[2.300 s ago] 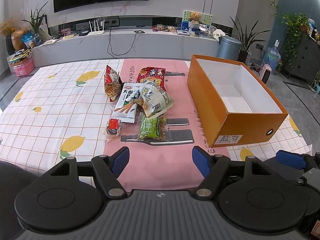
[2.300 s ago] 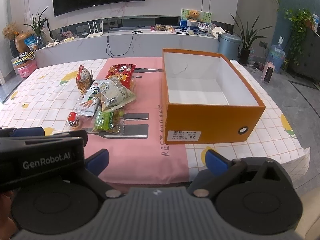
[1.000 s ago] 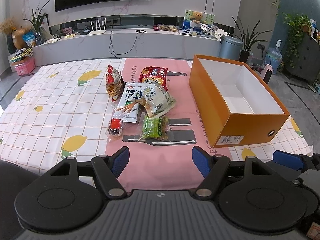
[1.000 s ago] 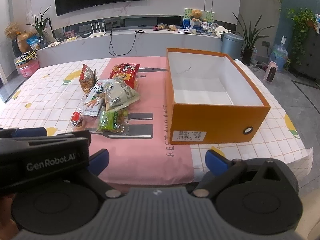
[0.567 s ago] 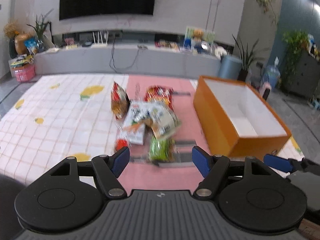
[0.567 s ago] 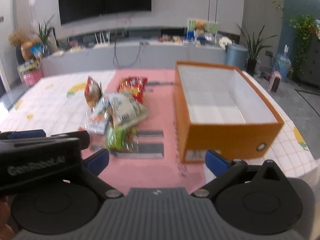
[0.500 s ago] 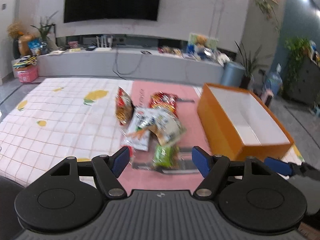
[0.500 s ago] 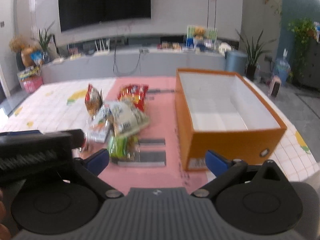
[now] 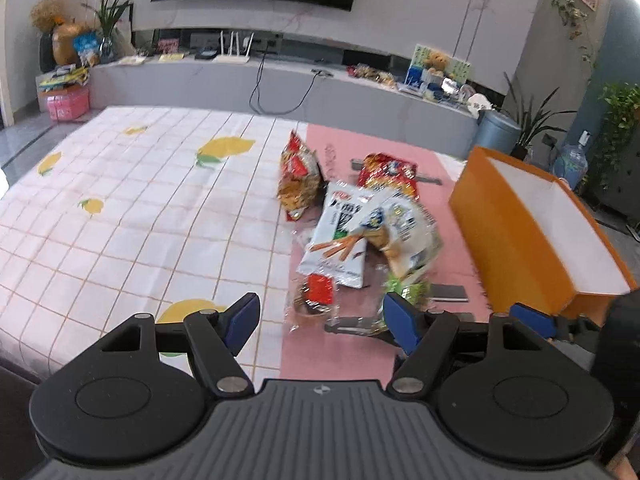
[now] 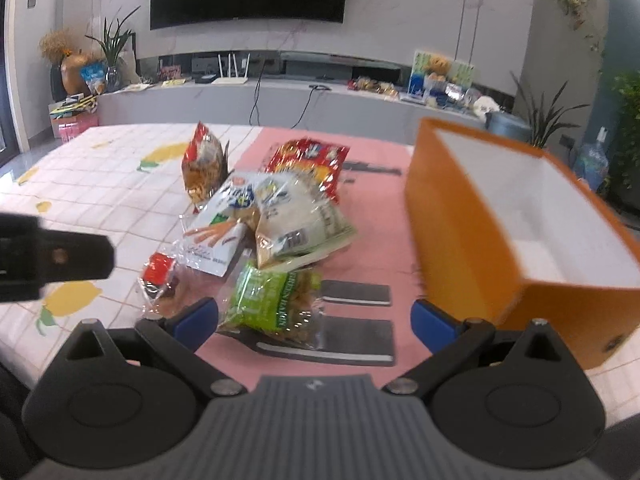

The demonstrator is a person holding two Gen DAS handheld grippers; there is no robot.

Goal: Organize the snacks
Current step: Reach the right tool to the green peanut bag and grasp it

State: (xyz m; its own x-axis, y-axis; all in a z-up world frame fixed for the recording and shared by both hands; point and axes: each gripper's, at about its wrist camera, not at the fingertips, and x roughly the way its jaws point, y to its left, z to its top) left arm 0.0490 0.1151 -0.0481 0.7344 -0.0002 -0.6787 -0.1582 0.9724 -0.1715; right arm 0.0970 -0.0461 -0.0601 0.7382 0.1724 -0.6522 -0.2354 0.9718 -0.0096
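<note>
Just ahead of the wide-spread right gripper [image 10: 314,318], the green snack bag [image 10: 272,304]; left gripper [image 9: 320,322] equally wide.

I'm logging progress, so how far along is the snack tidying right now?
Nothing looks done: the open orange cardboard box shows only its white inside. Nothing is in hand; the left gripper and right gripper are both open, the right one nearest the green crinkly snack packet. Left to do: the whole heap, including the red chip bag and white biscuit-stick pouch.
</note>
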